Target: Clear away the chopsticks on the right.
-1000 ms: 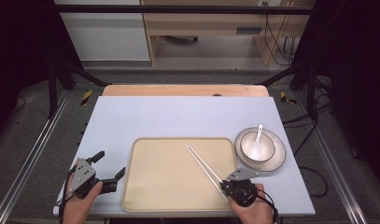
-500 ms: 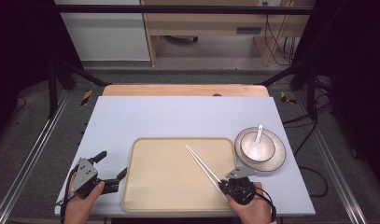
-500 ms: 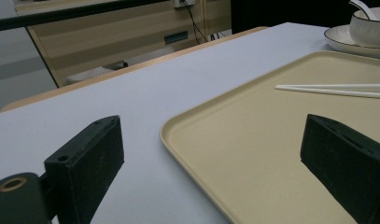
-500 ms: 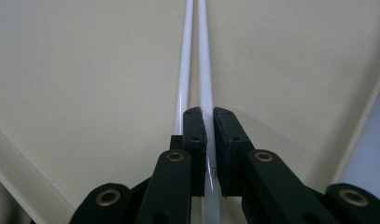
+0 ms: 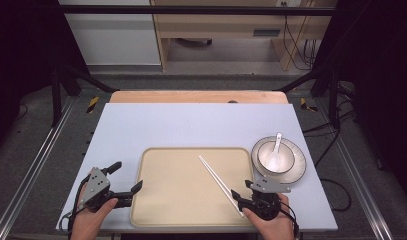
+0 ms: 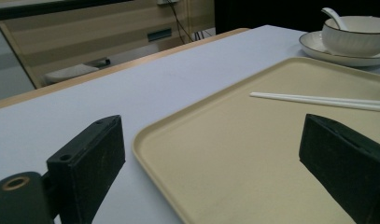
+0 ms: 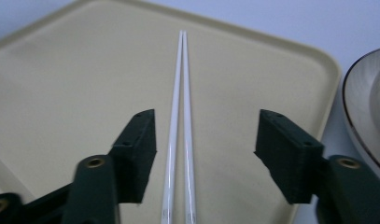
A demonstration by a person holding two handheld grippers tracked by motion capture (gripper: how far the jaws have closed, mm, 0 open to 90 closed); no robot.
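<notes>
- High view: a pair of white chopsticks (image 5: 221, 184) lies slantwise on the beige tray (image 5: 181, 200), which sits at the middle of the table's (image 5: 191, 125) near edge. Their near ends reach the tray's near right corner, between the jaws of the right hand-held gripper (image 5: 242, 194).
- That right hand-held gripper has just been opening; its jaws stand spread, with the chopsticks between them but not pinched.
- The left hand-held gripper (image 5: 125, 177) rests near the table's near left corner, its jaws spread wide across the tray's left rim, gripping nothing.
- A bowl (image 5: 275, 156) with a white spoon (image 5: 277, 150) in it stands on a plate (image 5: 297, 170) near the table's right edge, just beside the tray.
- Left gripper view: both black jaws stand far apart, one over the bare table (image 6: 131, 93), the other over the tray (image 6: 234, 154). The chopsticks (image 6: 318, 100) lie flat farther in; bowl (image 6: 355, 39) and plate (image 6: 318, 49) stand beyond the tray.
- Right gripper view: the chopsticks (image 7: 180, 116) run side by side, touching, up the middle of the tray (image 7: 61, 84). Each jaw stands clear of them, the left one closer. The plate's (image 7: 360, 107) rim shows at the right.
</notes>
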